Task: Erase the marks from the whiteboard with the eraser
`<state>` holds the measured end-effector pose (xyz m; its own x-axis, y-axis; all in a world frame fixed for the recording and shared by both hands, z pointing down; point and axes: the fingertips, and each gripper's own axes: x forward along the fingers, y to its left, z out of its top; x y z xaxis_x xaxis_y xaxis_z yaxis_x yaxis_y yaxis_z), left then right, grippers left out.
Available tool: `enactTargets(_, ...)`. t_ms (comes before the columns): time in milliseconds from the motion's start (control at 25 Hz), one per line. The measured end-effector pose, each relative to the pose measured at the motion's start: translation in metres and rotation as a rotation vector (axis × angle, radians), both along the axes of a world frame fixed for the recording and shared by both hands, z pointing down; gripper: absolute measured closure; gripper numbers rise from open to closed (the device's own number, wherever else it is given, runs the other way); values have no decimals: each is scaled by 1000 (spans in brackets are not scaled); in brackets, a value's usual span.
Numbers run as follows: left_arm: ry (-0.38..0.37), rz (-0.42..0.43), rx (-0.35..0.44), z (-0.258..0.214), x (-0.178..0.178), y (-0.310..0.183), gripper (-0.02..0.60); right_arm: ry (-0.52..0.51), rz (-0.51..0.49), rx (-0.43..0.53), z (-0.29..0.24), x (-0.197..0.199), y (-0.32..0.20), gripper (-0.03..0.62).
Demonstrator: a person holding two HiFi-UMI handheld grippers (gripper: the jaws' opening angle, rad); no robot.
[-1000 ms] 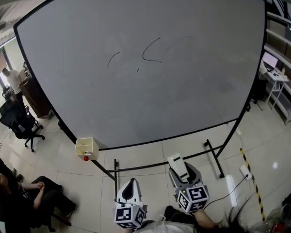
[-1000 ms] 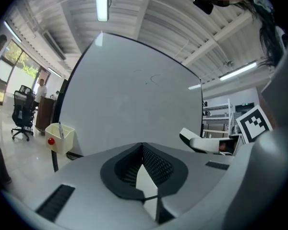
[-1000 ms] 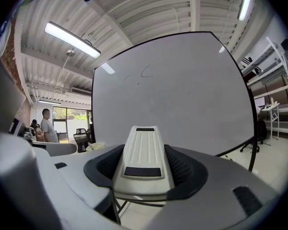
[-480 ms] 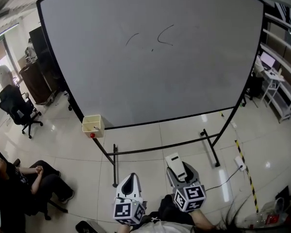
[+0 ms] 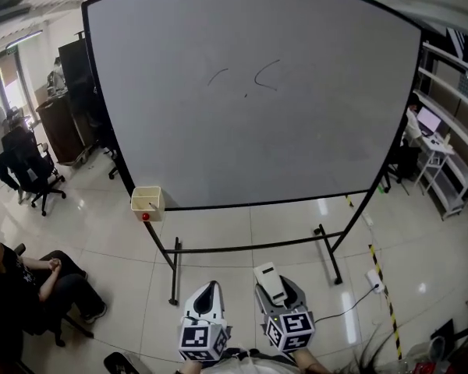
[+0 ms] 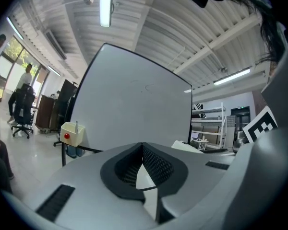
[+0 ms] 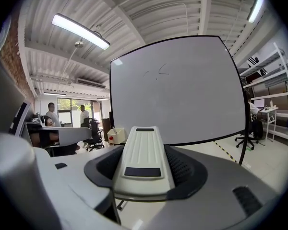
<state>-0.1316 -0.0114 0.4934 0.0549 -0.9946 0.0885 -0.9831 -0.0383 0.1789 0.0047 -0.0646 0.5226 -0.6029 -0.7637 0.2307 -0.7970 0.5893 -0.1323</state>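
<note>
A large whiteboard [image 5: 249, 107] on a black wheeled stand fills the head view, some way ahead of me. Thin black marks [image 5: 246, 78] sit in its upper middle; the same marks [image 7: 156, 72] show faintly in the right gripper view. My right gripper [image 5: 274, 288] is low in the head view, shut on a white eraser [image 5: 269, 281] that sticks out forward; the eraser [image 7: 144, 157] lies flat between the jaws in its own view. My left gripper [image 5: 209, 297] hangs beside it, jaws closed with nothing between them. Both are well short of the whiteboard [image 6: 134, 114].
A cream tray box [image 5: 147, 200] with a red dot hangs at the board's lower left corner. A person sits at the left edge [image 5: 31, 283], office chairs [image 5: 31, 174] stand behind. Shelving [image 5: 452, 154] stands to the right; a cable and socket [image 5: 372, 279] lie on the tiled floor.
The whiteboard has shrunk and shifted right in the head view as I stepped back; its whole frame now shows. Both grippers sit slightly lower and keep their hold.
</note>
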Motion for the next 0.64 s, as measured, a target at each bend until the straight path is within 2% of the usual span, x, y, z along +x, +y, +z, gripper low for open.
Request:
enactTargets(120, -23, 2, 7, -2, 7, -4, 598, 10, -6, 16, -4, 4, -4, 319)
enactTargets(360, -3, 9, 6, -2, 22, -1, 598, -2, 2, -2, 0, 15, -4, 318)
enactTargets(640, -29, 19, 0, -3, 23, 2, 598, -19, 2, -12, -1, 14, 1, 319)
